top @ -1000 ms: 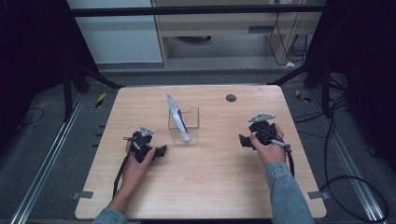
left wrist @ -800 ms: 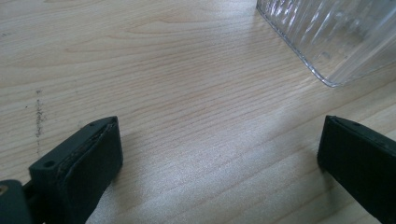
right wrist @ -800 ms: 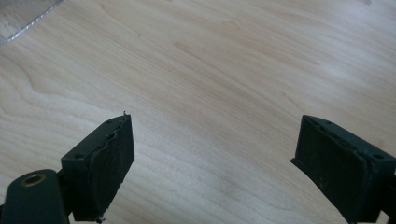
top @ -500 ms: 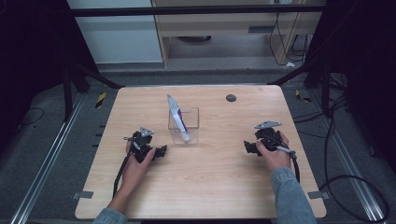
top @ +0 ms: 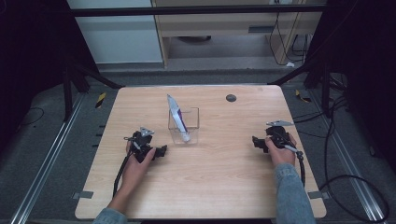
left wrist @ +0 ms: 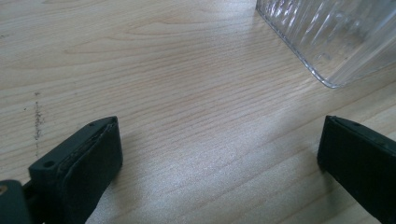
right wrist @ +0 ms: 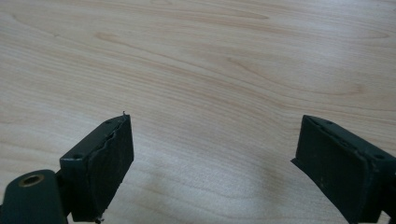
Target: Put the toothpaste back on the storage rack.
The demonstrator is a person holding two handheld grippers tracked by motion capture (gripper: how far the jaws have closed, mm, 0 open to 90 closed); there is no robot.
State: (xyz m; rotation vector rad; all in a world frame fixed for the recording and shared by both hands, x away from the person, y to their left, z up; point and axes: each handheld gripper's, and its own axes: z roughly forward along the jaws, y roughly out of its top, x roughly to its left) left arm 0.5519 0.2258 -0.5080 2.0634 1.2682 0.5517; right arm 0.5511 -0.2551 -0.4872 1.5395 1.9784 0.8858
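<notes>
A clear ribbed plastic container (top: 184, 125) stands near the middle of the wooden table (top: 219, 186), and a white and purple tube (top: 178, 119) leans upright inside it. My left gripper (top: 161, 151) rests on the table just left of and in front of the container, open and holding nothing. In the left gripper view my left gripper (left wrist: 219, 154) has bare wood between its jaws, with the container's corner (left wrist: 327, 37) at the upper right. My right gripper (top: 256, 142) lies open near the table's right edge; in the right gripper view my right gripper (right wrist: 212, 163) has bare wood between its jaws.
A small dark round disc (top: 230, 98) sits on the table at the back right. Metal rails (top: 51, 154) and cables (top: 355, 177) run along the floor on both sides. A cabinet (top: 224, 23) stands behind the table.
My right gripper has moved a little to the right and toward the table's front edge. The left gripper, container and tube have stayed put.
</notes>
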